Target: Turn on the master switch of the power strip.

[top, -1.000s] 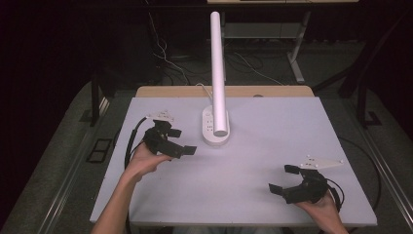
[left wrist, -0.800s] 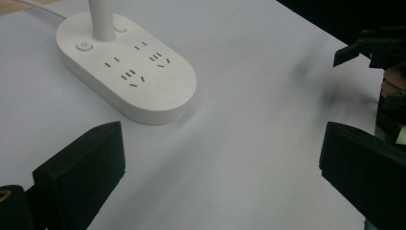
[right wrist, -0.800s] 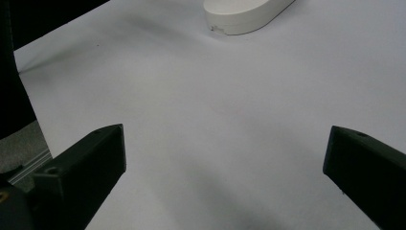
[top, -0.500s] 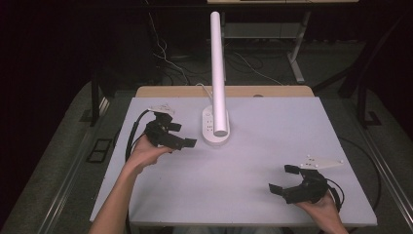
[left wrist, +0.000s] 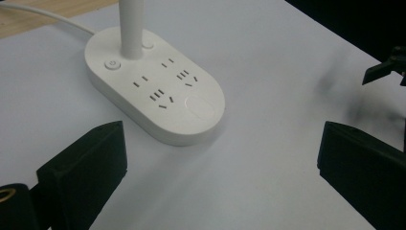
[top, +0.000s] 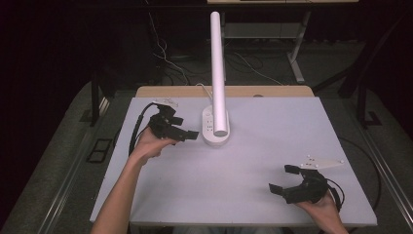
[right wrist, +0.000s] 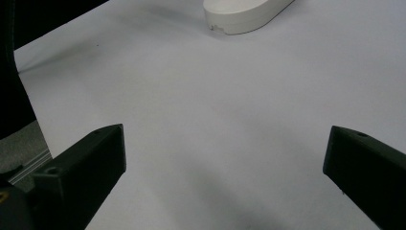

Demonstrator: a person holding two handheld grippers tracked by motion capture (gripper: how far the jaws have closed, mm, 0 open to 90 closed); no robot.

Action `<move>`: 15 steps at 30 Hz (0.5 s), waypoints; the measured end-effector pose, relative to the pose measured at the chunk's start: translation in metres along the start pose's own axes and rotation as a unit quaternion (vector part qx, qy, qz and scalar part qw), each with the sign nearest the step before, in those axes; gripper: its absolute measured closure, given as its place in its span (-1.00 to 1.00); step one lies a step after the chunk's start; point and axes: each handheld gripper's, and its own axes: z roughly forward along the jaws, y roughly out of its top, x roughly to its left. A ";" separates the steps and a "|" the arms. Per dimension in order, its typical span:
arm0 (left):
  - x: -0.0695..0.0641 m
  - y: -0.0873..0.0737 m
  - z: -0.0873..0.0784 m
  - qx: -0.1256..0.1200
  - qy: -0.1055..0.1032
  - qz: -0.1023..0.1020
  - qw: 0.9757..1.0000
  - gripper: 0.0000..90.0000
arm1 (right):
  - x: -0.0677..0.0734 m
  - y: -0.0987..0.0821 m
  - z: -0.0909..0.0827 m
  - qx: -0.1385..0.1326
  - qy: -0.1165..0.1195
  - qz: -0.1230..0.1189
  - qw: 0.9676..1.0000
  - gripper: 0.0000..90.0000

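Note:
A white desk lamp stands at the back middle of the table: an oval base [top: 215, 130] with sockets and buttons, and a long white tube [top: 218, 68] rising from it. My left gripper [top: 186, 129] hovers just left of the base, open and holding nothing. In the left gripper view the base [left wrist: 158, 96] lies close ahead, between and beyond the wide-apart jaws of the left gripper [left wrist: 220, 163]. My right gripper [top: 283, 179] rests near the front right, open and empty. In the right gripper view, the base's end [right wrist: 244, 14] shows far ahead of the right gripper [right wrist: 225, 167].
The pale tabletop [top: 253, 161] stretches bare between the two hands. A white cable [left wrist: 43, 14] runs from the base toward the wooden back edge [top: 272, 91]. Dark floor, cables and table legs surround the table. The right gripper's jaw tip [left wrist: 383, 69] shows far off.
My left gripper has moved right and slightly away, closing in on the lamp base. The right gripper has stayed where it was.

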 end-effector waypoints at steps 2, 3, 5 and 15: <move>0.002 0.003 0.001 0.001 0.001 0.001 1.000 -0.96 | 0.000 0.000 0.000 0.000 0.000 0.000 1.000 -0.99; 0.003 0.005 0.002 0.003 0.003 0.002 1.000 -0.96 | 0.000 0.000 0.000 0.000 0.000 0.000 1.000 -0.99; 0.004 0.006 0.002 0.002 0.003 0.001 1.000 -0.95 | 0.000 0.000 0.000 -0.001 -0.001 -0.002 1.000 -0.99; 0.014 0.019 0.005 -0.001 0.014 0.001 1.000 -0.93 | 0.000 -0.001 -0.001 0.001 -0.002 0.003 1.000 -0.99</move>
